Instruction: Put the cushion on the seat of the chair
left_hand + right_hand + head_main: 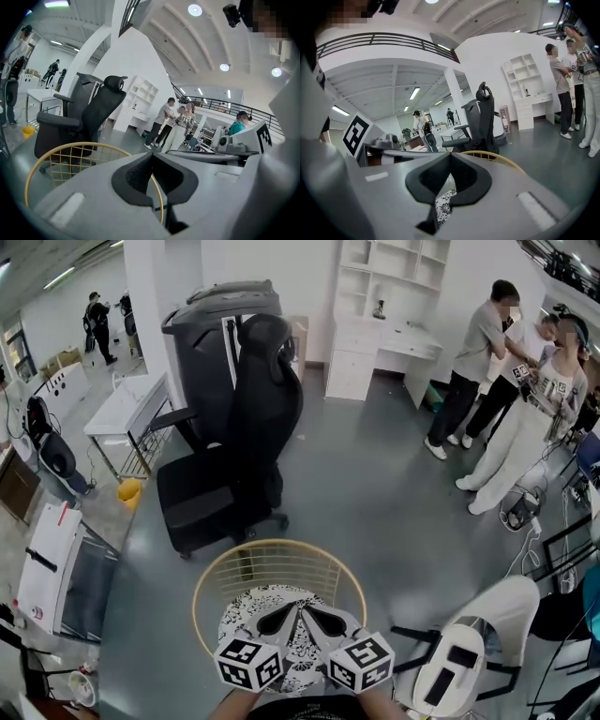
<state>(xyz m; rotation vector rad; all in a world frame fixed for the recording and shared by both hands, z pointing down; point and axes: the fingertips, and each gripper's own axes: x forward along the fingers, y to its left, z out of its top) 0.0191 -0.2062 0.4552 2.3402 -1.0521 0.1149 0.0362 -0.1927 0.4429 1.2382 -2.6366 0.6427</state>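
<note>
A round black-and-white patterned cushion (286,645) lies inside a round yellow wire frame (278,559) right in front of me. Both grippers hover over the cushion near the bottom edge of the head view. My left gripper (275,620) and right gripper (326,620) point forward side by side, each with its jaws closed and nothing held between them. In the left gripper view, the left gripper (151,157) looks over the yellow rim (70,150) toward a black office chair (89,117). The right gripper (450,158) shows a patch of cushion (443,206) below it. The black office chair (246,437) stands beyond, its seat (195,495) bare.
A tall grey machine (211,343) stands behind the office chair. A white table (122,409) and a yellow bucket (129,491) are at the left. Several people (520,381) stand at the back right near a white shelf desk (384,324). A white chair (469,652) is close at the right.
</note>
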